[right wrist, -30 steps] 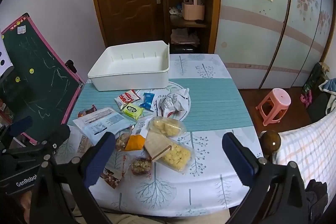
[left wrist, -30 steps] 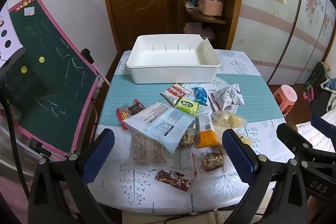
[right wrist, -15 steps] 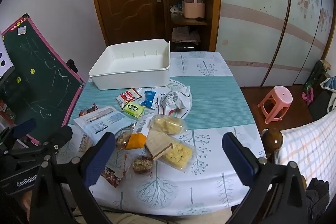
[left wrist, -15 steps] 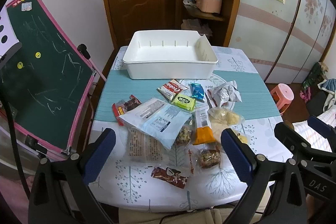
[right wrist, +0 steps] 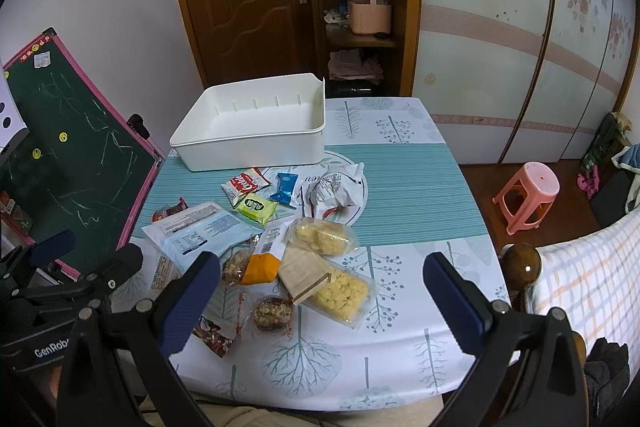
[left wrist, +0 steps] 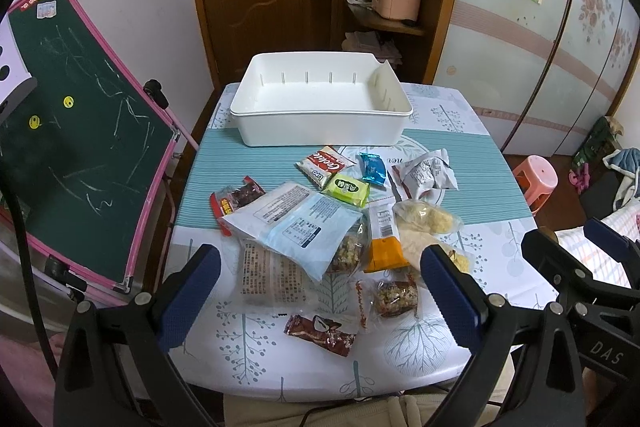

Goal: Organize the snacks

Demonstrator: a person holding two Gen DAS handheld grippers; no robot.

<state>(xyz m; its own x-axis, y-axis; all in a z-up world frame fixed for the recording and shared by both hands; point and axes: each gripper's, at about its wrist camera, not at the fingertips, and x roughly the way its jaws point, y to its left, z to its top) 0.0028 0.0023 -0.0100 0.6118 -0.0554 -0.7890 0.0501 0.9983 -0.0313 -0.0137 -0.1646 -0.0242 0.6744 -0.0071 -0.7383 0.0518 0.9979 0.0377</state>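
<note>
An empty white bin (left wrist: 320, 107) (right wrist: 252, 131) stands at the far side of the table. Several snack packets lie in a pile in front of it: a red-white cookie pack (left wrist: 324, 169), a green pack (left wrist: 346, 190), a blue pack (left wrist: 372, 167), a large light-blue bag (left wrist: 304, 227), an orange pack (left wrist: 384, 251), yellow puffs (right wrist: 340, 291), a brown chocolate bar (left wrist: 320, 333). My left gripper (left wrist: 320, 299) is open and empty, above the table's near edge. My right gripper (right wrist: 320, 303) is open and empty, also near the front.
A green chalkboard with pink frame (left wrist: 80, 131) leans left of the table. A pink stool (right wrist: 528, 195) stands on the floor at right. A bed with checked cover (right wrist: 588, 279) is at the near right. A door and shelf are behind the table.
Both grippers have risen and drawn back slightly, so the table looks a little farther away. The snacks and bin have not moved.
</note>
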